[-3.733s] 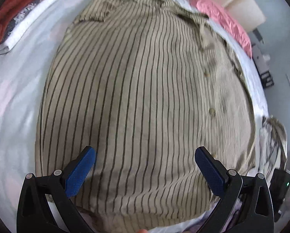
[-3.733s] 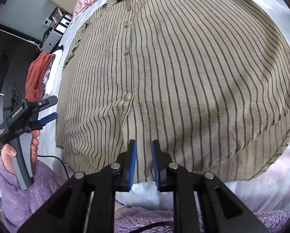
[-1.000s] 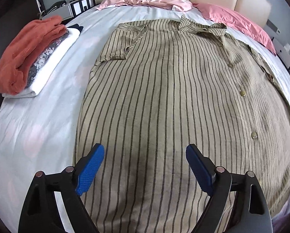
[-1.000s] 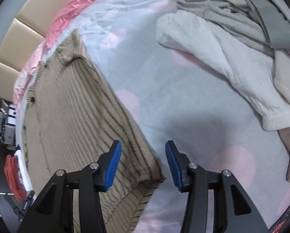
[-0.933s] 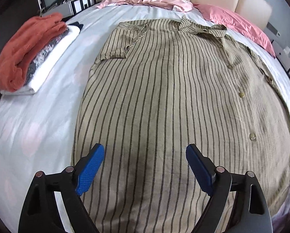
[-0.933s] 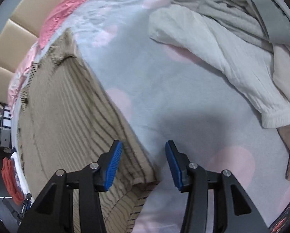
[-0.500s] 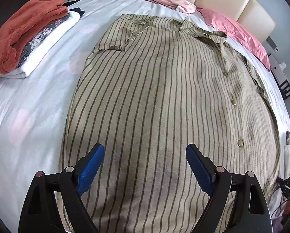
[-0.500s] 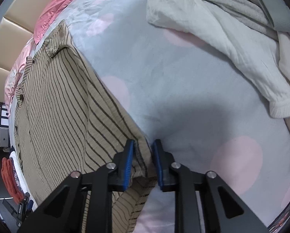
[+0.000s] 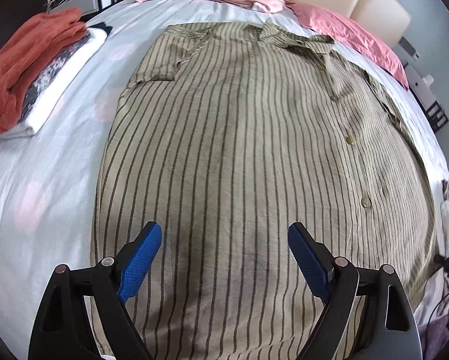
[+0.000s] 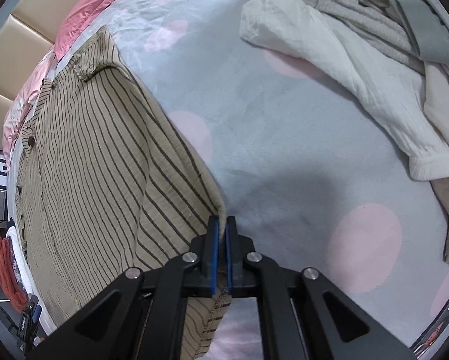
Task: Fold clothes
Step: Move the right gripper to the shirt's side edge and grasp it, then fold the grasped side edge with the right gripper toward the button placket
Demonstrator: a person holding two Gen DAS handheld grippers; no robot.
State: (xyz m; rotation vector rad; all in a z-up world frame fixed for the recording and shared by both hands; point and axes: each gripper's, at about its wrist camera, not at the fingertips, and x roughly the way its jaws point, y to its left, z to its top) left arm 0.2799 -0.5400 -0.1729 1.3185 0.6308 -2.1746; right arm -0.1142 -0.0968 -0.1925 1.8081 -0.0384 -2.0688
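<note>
Matt, crinkled woven cloth shirt (image 9: 239, 150) lies on a smooth cotton bedsheet (image 10: 284, 120).

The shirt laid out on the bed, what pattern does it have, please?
Tan shirt with thin dark stripes; clearest in left wrist view.

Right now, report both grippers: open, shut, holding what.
Left gripper: open, holding nothing, above the striped shirt.
Right gripper: shut on the striped shirt's side edge.

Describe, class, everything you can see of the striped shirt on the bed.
The striped shirt is beige, crinkled cloth with thin dark stripes, a collar, short sleeves and a buttoned front. It lies spread face up on the bed sheet. The right gripper is shut on its side edge near the hem, lifting a ridge. The left gripper hangs open over the lower front.
</note>
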